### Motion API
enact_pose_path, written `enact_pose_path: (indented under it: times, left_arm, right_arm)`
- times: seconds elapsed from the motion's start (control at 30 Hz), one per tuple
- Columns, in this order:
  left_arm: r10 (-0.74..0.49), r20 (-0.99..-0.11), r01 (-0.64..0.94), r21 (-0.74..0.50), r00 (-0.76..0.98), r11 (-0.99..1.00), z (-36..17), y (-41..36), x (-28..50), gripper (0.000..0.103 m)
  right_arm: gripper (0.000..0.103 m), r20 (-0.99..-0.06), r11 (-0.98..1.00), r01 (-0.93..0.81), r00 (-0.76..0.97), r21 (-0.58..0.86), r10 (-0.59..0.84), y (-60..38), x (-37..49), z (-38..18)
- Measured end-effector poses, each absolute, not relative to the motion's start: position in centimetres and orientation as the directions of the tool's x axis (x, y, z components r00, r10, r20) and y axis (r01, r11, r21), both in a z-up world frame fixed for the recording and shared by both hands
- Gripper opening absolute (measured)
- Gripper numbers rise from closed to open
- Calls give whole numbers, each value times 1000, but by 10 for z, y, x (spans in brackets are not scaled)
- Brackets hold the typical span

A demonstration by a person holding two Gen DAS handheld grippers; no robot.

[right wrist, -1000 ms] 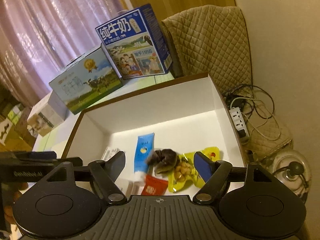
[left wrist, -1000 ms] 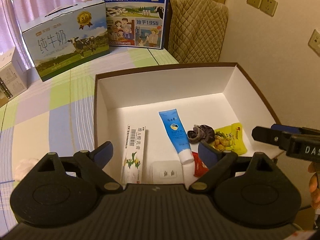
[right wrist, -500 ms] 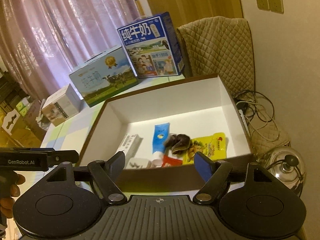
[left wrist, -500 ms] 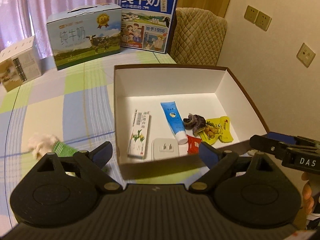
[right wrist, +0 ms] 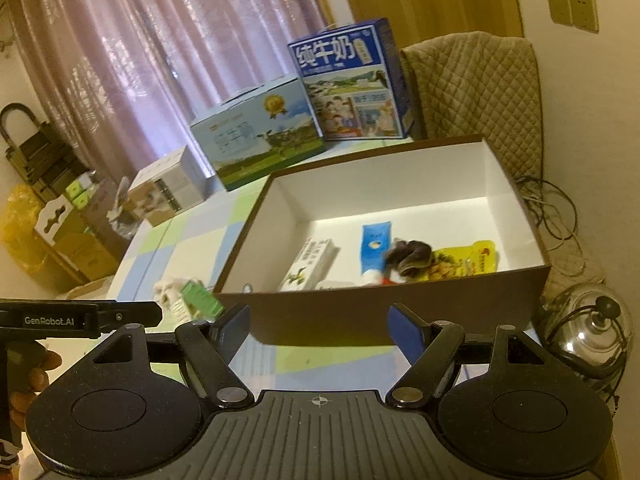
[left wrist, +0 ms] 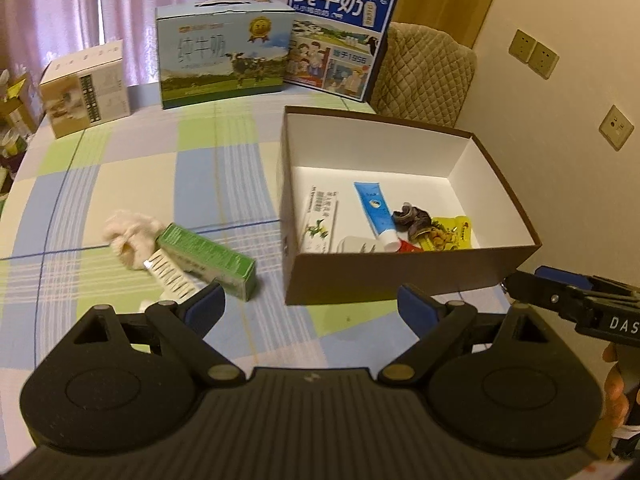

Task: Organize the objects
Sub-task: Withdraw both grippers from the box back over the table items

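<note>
Both tongs are hanging released and empty before the brown-walled, white-lined cardboard box, left tongs nearest the green rectangular carton lying on the checked desk beside a fluffy cream scrunchie. Best approach, I'd say: squaring across the carton's narrow sides, clamping mid-length, clearing the box wall.

Both tools have drawn back from over the brown box; the left tool now faces the green carton and fluffy cloth on the desk.

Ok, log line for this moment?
left claw: open, empty | right claw: open, empty | box: six items | outside: green carton, cloth
</note>
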State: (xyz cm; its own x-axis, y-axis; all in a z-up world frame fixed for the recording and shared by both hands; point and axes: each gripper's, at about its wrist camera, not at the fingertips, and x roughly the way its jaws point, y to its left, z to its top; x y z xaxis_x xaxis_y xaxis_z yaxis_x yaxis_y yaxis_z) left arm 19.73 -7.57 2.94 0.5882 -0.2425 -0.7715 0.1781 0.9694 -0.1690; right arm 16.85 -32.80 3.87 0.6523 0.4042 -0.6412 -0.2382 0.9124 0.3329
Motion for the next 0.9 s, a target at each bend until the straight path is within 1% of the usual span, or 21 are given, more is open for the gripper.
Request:
enact_pose_path:
  times: [0.23, 0.4, 0.9]
  left_arm:
    - [-216, -780, 118, -181, 588, 976, 21, -49, 175, 91]
    - [-190, -789, 81, -177, 585, 981, 14, -29, 158, 91]
    - [-74, -832, -51, -122, 549, 991, -16, 16, 136, 91]
  right_arm:
    - [73, -660, 912, -280, 629, 300, 410, -307, 154, 34]
    - [73, -676, 901, -310, 596, 304, 433, -290, 149, 24]
    - [73, -729, 855, -415, 473, 311, 494, -229, 144, -21]
